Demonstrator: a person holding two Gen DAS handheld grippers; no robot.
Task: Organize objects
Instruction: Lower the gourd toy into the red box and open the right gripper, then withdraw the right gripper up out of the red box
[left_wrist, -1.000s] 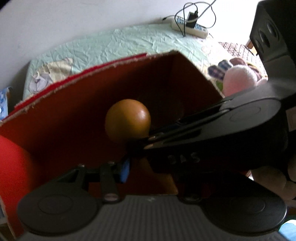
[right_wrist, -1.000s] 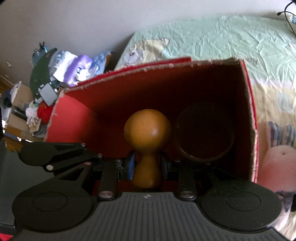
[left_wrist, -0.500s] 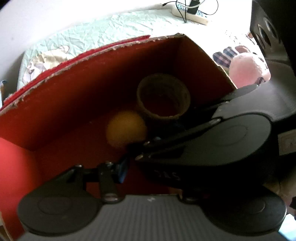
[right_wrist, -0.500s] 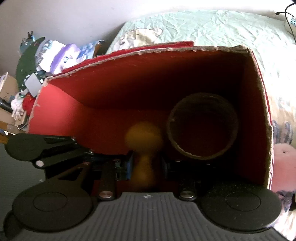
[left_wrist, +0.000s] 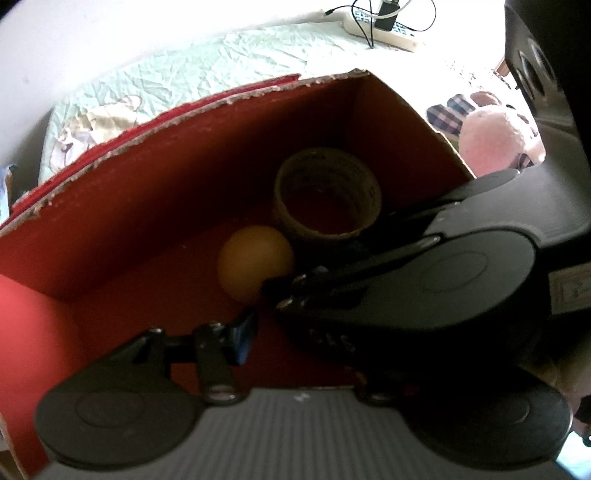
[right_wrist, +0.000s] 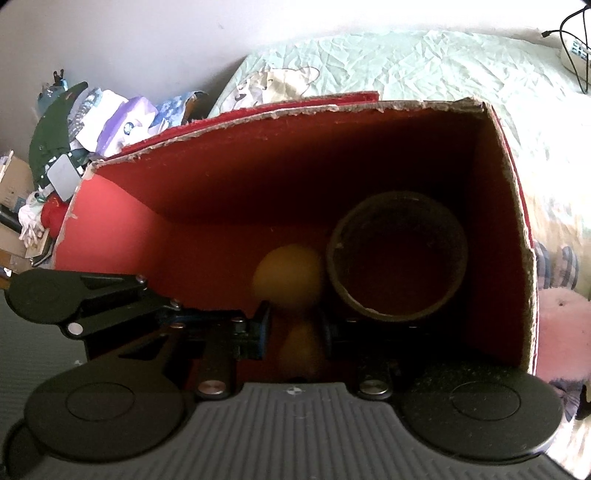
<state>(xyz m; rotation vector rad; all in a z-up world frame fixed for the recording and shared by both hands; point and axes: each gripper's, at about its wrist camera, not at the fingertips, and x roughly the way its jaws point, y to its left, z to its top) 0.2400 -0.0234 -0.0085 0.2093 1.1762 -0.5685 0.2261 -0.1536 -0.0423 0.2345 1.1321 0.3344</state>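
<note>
A red cardboard box (right_wrist: 258, 110) stands open on the bed. Inside it at the right lies a roll of brown tape (right_wrist: 397, 258), also in the left wrist view (left_wrist: 327, 192). My right gripper (right_wrist: 295, 328) reaches down into the box and is shut on a round-headed wooden knob (right_wrist: 288, 280), low beside the tape roll. In the left wrist view the knob (left_wrist: 255, 262) shows at the tip of the right gripper (left_wrist: 280, 288). My left gripper (left_wrist: 295, 332) hovers over the box's near edge; its right finger is hidden behind the right gripper.
The box (left_wrist: 147, 122) sits on a light green bedspread (right_wrist: 406, 62). A pink plush toy (left_wrist: 495, 136) lies right of the box. A power strip with cables (left_wrist: 384, 26) lies at the far end. Clutter is piled left of the bed (right_wrist: 81, 122).
My right gripper has lowered the wooden knob from above the box rim down inside the box, beside the tape roll. Both views have tipped down into the box.
</note>
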